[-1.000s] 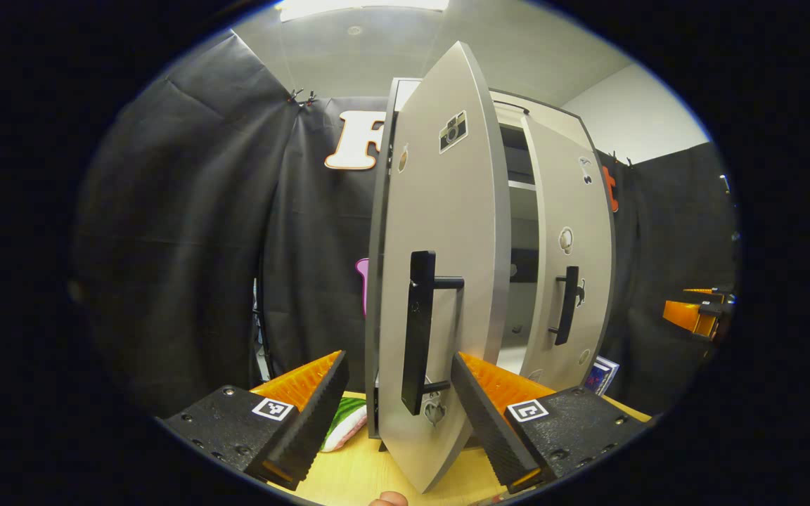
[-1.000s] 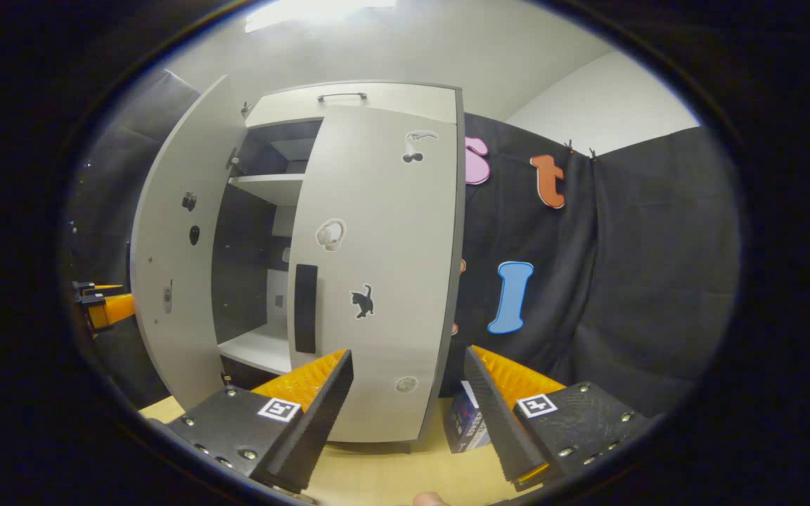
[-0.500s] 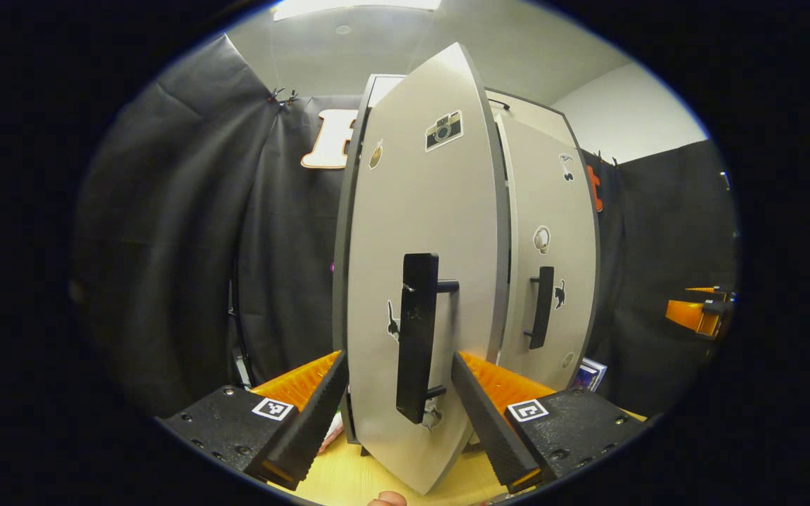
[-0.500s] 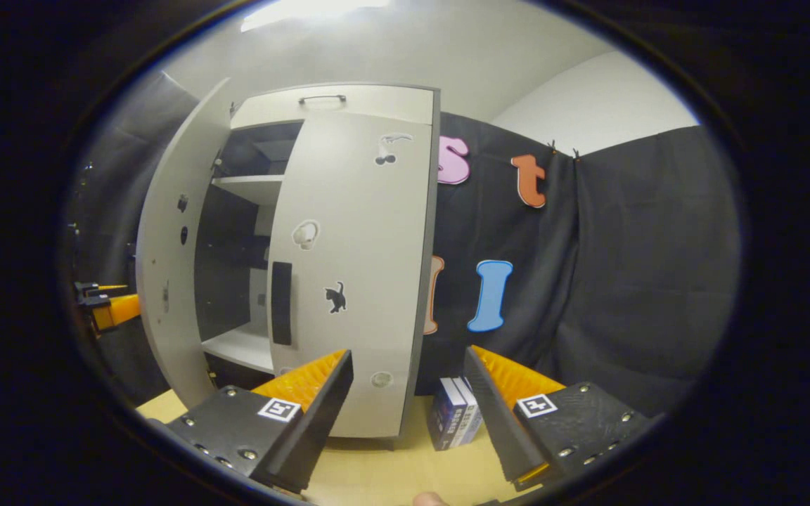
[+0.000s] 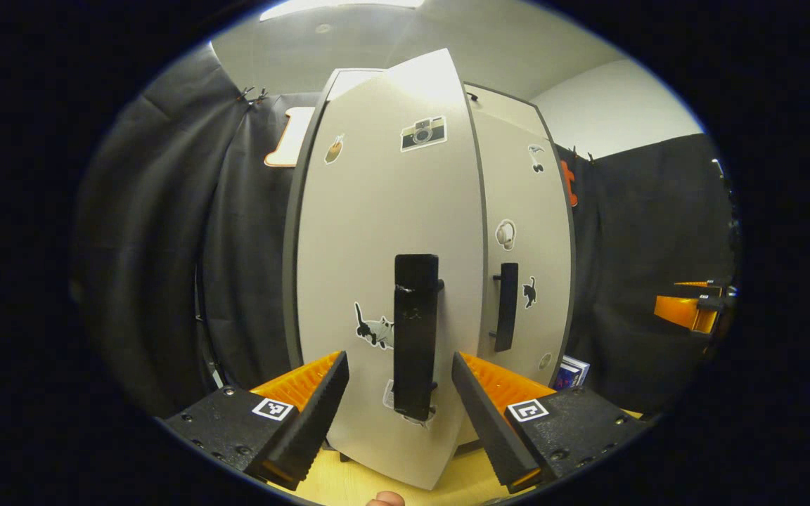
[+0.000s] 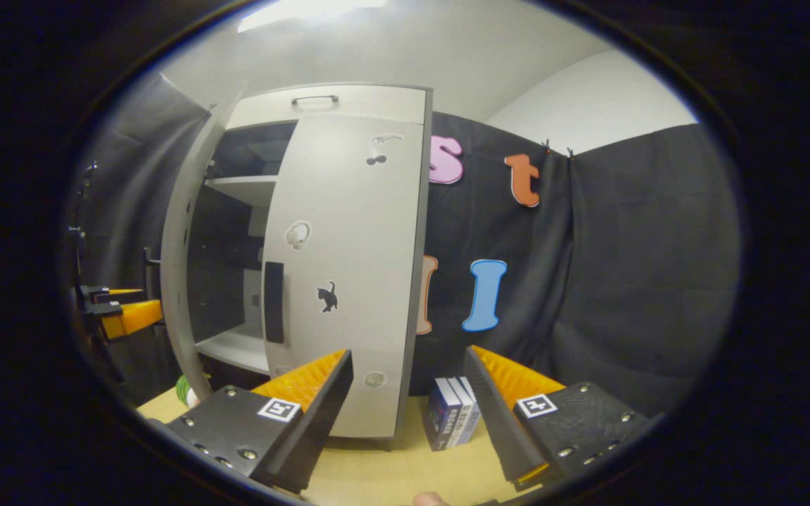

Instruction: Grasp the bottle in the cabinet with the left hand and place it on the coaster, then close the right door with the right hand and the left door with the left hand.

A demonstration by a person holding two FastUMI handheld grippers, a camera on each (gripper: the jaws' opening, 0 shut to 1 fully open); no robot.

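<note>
In the left gripper view the grey cabinet's left door (image 5: 384,239) faces me, swung nearly flat against the front. Its black handle (image 5: 415,330) stands upright between the fingers of my left gripper (image 5: 398,362), which is open and flanks the handle without clamping it. The right door (image 5: 524,232) lies closed beside it. In the right gripper view the right door (image 6: 349,267) is closed, and the left door (image 6: 183,267) shows edge-on with a gap onto the shelves. My right gripper (image 6: 408,358) is open, empty and back from the cabinet. The left gripper (image 6: 120,316) shows far left.
The cabinet stands on a wooden table (image 6: 384,471). Upright blue books (image 6: 453,420) stand to the right of the cabinet's foot. A small green and white object (image 6: 183,388) lies on the table by the left door's lower edge. The right gripper (image 5: 690,313) hangs at the far right.
The left door has swung steadily toward the cabinet with my left gripper around its handle, and the opening has narrowed to a slit. My right gripper has drawn slightly away from the closed right door.
</note>
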